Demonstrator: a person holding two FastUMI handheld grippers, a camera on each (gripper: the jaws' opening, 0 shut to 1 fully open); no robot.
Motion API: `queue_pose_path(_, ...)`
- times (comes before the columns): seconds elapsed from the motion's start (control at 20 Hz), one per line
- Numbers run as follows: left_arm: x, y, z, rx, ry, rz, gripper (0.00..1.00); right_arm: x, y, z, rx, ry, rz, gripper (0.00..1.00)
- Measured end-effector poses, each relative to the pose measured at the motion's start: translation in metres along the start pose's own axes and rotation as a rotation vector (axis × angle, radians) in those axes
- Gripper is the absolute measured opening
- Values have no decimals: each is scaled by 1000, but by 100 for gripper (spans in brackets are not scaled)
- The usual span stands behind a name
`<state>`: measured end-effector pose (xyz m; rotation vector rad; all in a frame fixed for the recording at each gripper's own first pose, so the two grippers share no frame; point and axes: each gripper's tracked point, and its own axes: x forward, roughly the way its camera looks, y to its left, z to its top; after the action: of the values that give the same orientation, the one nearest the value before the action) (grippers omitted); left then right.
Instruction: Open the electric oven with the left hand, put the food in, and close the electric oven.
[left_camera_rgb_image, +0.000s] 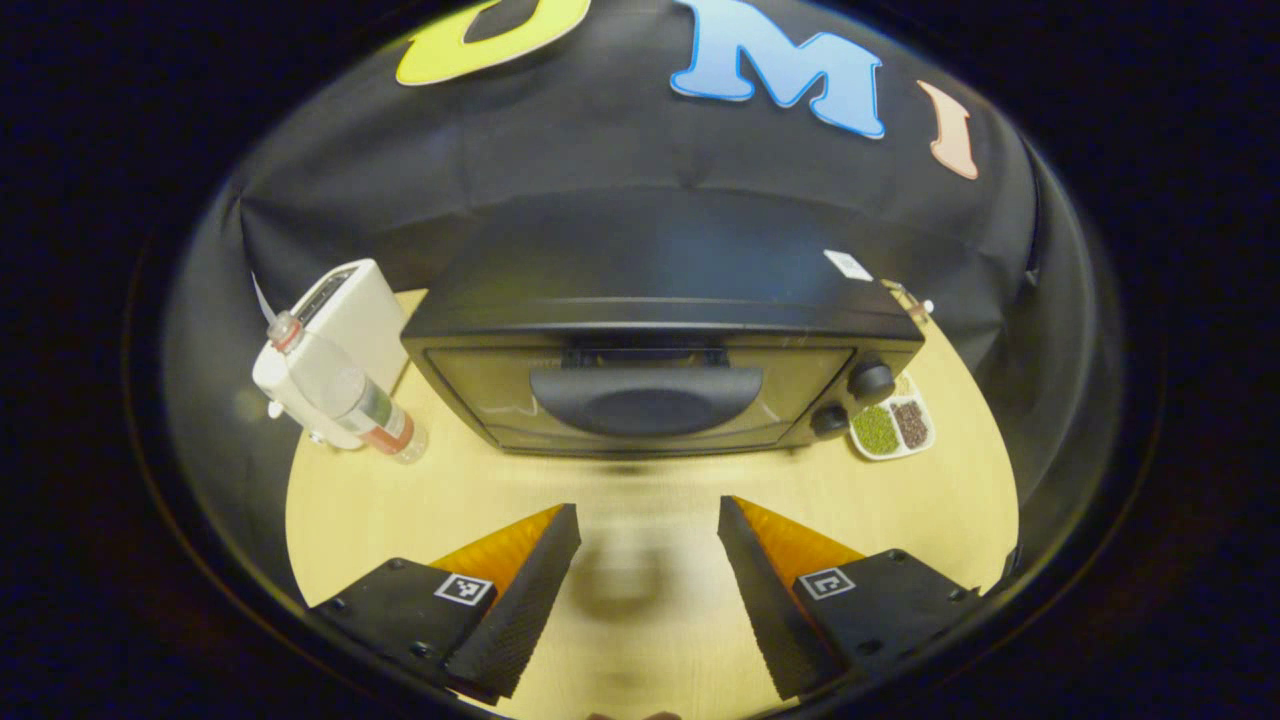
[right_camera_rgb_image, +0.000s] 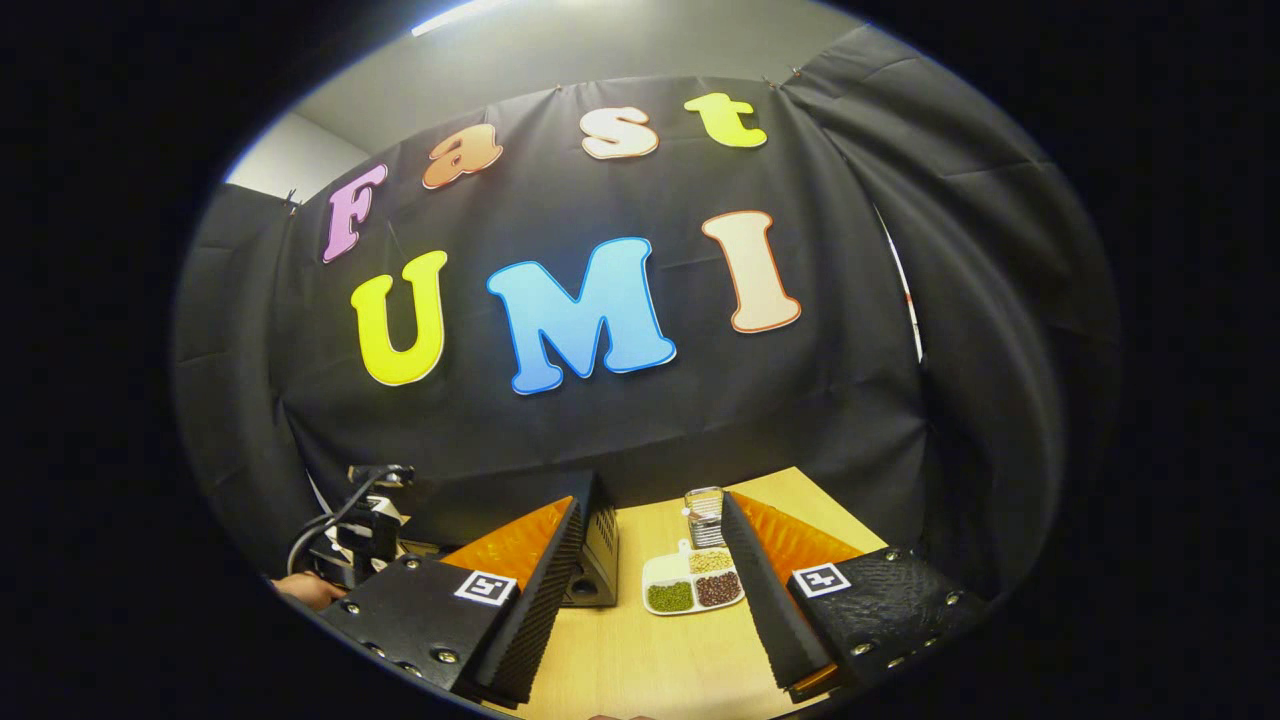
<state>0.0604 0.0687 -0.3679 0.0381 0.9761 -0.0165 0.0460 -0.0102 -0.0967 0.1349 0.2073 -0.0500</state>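
A black electric oven (left_camera_rgb_image: 650, 330) stands shut at the back of the wooden table, its wide door handle (left_camera_rgb_image: 646, 396) facing me and two knobs (left_camera_rgb_image: 870, 380) on its right. My left gripper (left_camera_rgb_image: 648, 545) is open in front of the handle, a short way off, with nothing between its fingers. A white divided dish of green and dark food (left_camera_rgb_image: 892, 427) lies right of the oven. In the right gripper view the same dish (right_camera_rgb_image: 693, 587) sits ahead on the table, between the open fingers of my right gripper (right_camera_rgb_image: 650, 575) but farther off. The oven's corner (right_camera_rgb_image: 598, 545) shows behind the left finger.
A white toaster (left_camera_rgb_image: 340, 330) stands left of the oven, with a plastic bottle (left_camera_rgb_image: 345, 395) leaning in front of it. A small glass jar (right_camera_rgb_image: 705, 515) is behind the dish. A hand (right_camera_rgb_image: 305, 590) holding the other gripper shows at lower left of the right gripper view.
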Motion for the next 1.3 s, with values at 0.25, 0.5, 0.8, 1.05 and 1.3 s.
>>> queue_pose_path(0.25,-88,-19,90,-13,-389,-6,95,0,0,30,-53,-37,39,85)
queue_pose_path(0.5,-225,-35,157,-30,-729,23,95,-1,21,87,-114,-115,98,85)
queue_pose_path(0.8,-333,-58,181,10,-914,-12,98,-10,70,113,-119,-152,176,85)
queue_pose_path(1.05,-340,-54,180,19,-929,-40,98,-19,89,106,-125,-141,172,85)
queue_pose_path(1.3,-334,-24,179,4,-918,-72,98,-22,99,103,-122,-142,125,85)
